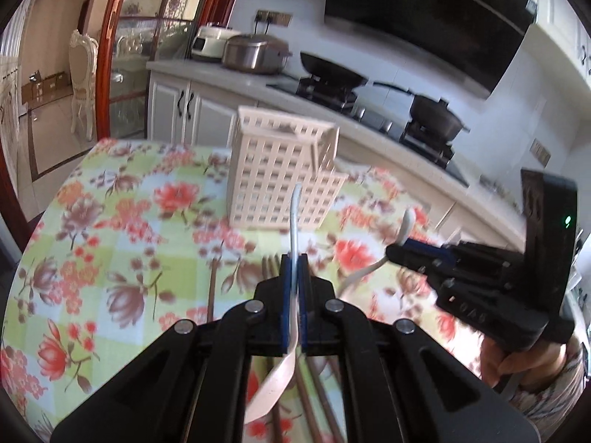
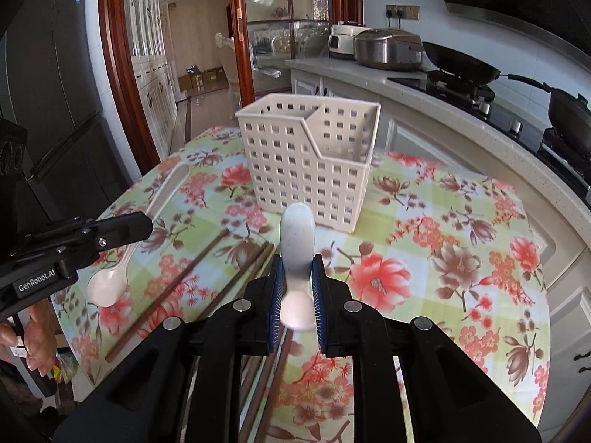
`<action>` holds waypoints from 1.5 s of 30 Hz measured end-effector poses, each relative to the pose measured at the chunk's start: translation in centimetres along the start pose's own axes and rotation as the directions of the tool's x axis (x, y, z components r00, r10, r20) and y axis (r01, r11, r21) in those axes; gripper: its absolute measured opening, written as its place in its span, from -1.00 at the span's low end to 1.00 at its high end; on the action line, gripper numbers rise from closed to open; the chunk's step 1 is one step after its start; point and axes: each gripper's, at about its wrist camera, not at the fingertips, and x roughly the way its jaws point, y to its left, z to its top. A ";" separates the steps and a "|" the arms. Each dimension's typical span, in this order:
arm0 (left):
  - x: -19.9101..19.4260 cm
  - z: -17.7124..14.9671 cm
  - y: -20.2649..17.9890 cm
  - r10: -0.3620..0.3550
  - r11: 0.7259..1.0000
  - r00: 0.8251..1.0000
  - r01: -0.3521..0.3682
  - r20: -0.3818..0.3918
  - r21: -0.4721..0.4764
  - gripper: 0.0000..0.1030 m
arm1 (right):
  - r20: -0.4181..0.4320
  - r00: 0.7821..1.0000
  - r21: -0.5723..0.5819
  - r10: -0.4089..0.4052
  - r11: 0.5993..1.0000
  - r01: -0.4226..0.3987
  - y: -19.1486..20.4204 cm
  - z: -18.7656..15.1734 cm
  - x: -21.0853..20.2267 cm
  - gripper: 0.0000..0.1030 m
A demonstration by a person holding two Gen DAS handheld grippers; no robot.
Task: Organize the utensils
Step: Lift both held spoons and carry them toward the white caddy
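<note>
A round table [image 2: 461, 221] under a flowered cloth fills most of both views, with a kitchen counter [image 2: 369, 74] and stove behind it. Near the table's far edge stands a cream perforated utensil basket [image 2: 306, 162], upright, split into a tall compartment and a lower one. Brown chopsticks [image 2: 173, 280] lie loose on the cloth nearer the person, well apart from the basket. The left gripper [image 1: 293, 258] has its pads pressed together on the thin handle of a white spoon [image 1: 293, 221], bowl hanging beneath the jaws. The right gripper [image 2: 297, 262] pinches a second white spoon [image 2: 297, 236] by its neck, handle pointing toward the basket. Both spoons are held above the cloth.
</note>
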 end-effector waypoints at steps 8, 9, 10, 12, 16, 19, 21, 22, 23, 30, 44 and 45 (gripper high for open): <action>-0.3 2.7 -0.6 -0.026 1.000 0.997 0.026 0.070 0.005 -0.92 | 0.040 0.999 0.000 -0.007 1.000 0.007 0.0 1.7 -0.6 -0.70; -0.3 3.0 -0.7 -0.024 1.000 0.997 0.024 0.079 0.004 -0.92 | 0.041 0.999 0.005 -0.004 1.000 0.004 -0.1 1.9 -0.5 -0.70; -0.3 3.2 -0.8 -0.018 1.000 0.996 0.018 0.085 0.008 -0.92 | 0.043 0.999 0.008 -0.002 1.000 0.002 -0.3 2.1 -0.5 -0.70; -0.1 3.7 -0.9 -0.015 1.000 0.996 0.013 0.094 0.021 -0.95 | 0.050 0.999 0.008 -0.005 1.000 0.005 -0.4 2.5 -0.4 -0.70; 1.4 4.4 -0.6 0.011 1.000 0.998 -0.012 0.066 0.027 -1.00 | 0.051 0.999 0.032 0.005 0.999 -0.007 -1.1 2.9 0.1 -0.70; 3.1 3.4 -0.1 0.014 0.999 1.000 -0.014 0.002 0.046 -0.92 | 0.047 0.999 0.044 -0.003 0.999 0.001 -1.9 2.3 0.2 -0.70; 4.7 2.0 -0.3 0.021 0.995 0.998 -0.015 -0.063 0.097 -0.75 | 0.035 0.999 0.056 -0.007 0.998 0.005 -2.5 1.7 0.3 -0.70; 5.3 1.4 -0.4 0.010 0.993 0.996 0.001 -0.091 0.117 -0.71 | 0.027 1.000 0.063 -0.014 0.998 0.012 -3.1 1.2 0.4 -0.70; 6.0 0.3 -0.9 -0.012 0.987 0.991 0.033 -0.135 0.155 -0.66 | 0.021 1.000 0.069 -0.021 0.997 0.019 -3.5 0.9 0.3 -0.70; 8.5 -6.0 -3.4 -0.058 0.897 0.943 0.193 -0.328 0.398 -0.08 | 0.009 1.000 0.104 -0.021 0.994 0.020 -5.3 -1.8 -0.7 -0.70; 9.0 -8.3 -2.8 -0.026 0.810 0.911 0.261 -0.412 0.525 -0.40 | 0.009 1.000 0.135 0.019 0.991 -0.020 -4.5 -3.1 -0.2 -0.70; 9.0 -8.2 -2.7 -0.027 0.814 0.914 0.255 -0.404 0.522 -0.54 | 0.009 1.000 0.132 0.018 0.991 -0.019 -4.4 -3.1 -0.2 -0.70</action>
